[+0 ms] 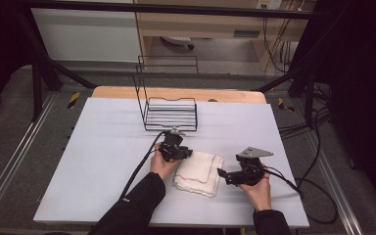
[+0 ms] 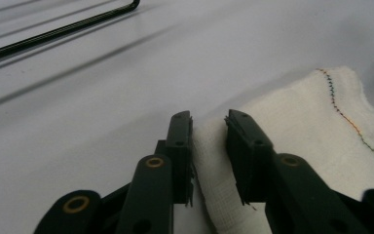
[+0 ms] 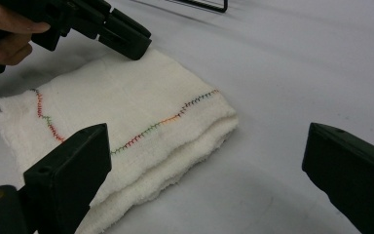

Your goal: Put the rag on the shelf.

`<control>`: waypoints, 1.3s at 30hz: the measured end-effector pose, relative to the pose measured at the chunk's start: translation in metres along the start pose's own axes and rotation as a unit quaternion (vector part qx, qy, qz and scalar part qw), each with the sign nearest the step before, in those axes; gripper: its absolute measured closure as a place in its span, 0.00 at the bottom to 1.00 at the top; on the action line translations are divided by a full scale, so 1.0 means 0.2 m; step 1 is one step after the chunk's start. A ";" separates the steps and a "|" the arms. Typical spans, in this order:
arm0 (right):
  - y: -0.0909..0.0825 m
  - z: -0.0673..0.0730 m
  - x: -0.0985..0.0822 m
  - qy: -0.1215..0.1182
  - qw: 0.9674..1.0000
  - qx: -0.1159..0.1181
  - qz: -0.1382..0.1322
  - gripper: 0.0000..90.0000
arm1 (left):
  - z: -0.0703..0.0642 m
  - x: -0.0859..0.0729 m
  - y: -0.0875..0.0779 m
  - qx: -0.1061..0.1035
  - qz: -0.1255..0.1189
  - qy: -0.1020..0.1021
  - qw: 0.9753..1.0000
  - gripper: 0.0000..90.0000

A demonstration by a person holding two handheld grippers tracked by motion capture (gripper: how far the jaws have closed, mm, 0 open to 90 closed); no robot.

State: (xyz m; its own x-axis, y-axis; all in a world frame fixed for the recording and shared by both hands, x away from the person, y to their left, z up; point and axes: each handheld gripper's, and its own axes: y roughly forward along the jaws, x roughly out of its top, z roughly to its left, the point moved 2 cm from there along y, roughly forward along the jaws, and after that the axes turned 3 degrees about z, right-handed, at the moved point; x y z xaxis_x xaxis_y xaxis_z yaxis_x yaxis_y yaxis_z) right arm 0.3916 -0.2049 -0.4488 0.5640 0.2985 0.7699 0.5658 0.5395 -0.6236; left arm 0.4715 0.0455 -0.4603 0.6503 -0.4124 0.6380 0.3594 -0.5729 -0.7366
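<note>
Pale grey tabletop (image 1: 103, 147), wooden strip at far edge. Black wire rack (image 1: 169, 113) stood near far edge, centre. Folded white cloth with multicoloured stitching (image 1: 199, 172) lay toward near edge, right of centre. Left gripper (image 2: 209, 127) at the cloth's far-left corner, jaws narrowly parted with a fold of cloth between them; firm grip not certain. Right gripper (image 3: 207, 161) just beside the cloth's right edge, jaws wide apart, holding nothing.

high view looks down on the table (image 1: 103, 147) from above; both gripper views sit low and close, sharing the cloth (image 1: 199, 172) at frame centre.
</note>
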 end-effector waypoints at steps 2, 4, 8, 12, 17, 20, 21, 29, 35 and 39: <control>0.01 0.00 0.00 0.007 1.000 -0.002 -0.001 0.07 | -0.01 0.00 0.00 0.002 0.002 0.002 1.000 0.84; 0.02 -0.01 0.01 0.008 1.000 -0.004 -0.002 0.10 | -0.01 0.00 0.00 0.006 0.002 0.008 1.000 0.86; 0.07 -0.04 0.03 0.013 1.000 -0.015 0.007 0.15 | -0.02 -0.01 0.01 0.014 0.000 0.021 1.000 0.87; 0.10 -0.06 0.04 0.019 0.999 -0.024 0.007 0.24 | -0.02 -0.01 0.01 0.010 -0.006 0.021 1.000 0.88; 0.15 -0.07 0.07 0.025 0.999 -0.036 0.006 0.39 | -0.02 -0.02 0.01 0.014 -0.010 0.029 0.999 0.88; 0.19 -0.08 0.08 0.033 0.999 -0.035 0.013 0.45 | -0.02 -0.02 0.01 0.013 -0.010 0.029 0.999 0.88; 0.20 -0.09 0.07 0.037 0.998 -0.037 0.019 0.45 | -0.02 -0.02 0.01 0.013 -0.011 0.030 0.999 0.88; 0.23 -0.07 0.06 0.054 0.998 -0.023 0.031 0.57 | -0.02 -0.03 0.01 0.013 -0.016 0.035 0.999 0.88; 0.23 -0.06 0.05 0.065 0.997 -0.013 0.034 0.66 | -0.01 -0.03 0.01 0.005 -0.016 0.030 0.999 0.88; 0.23 -0.04 0.05 0.081 0.996 -0.002 0.034 0.73 | -0.01 -0.03 0.01 0.005 -0.018 0.033 0.999 0.88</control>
State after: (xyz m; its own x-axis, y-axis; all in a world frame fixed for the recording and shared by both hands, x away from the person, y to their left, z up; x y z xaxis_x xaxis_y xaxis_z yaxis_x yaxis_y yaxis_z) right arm 0.4277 -0.1840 -0.4704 0.6906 0.2041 0.6939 0.5247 0.5188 -0.6749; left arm 0.4668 0.0446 -0.4649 0.5923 -0.4375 0.6766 0.3888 -0.5803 -0.7156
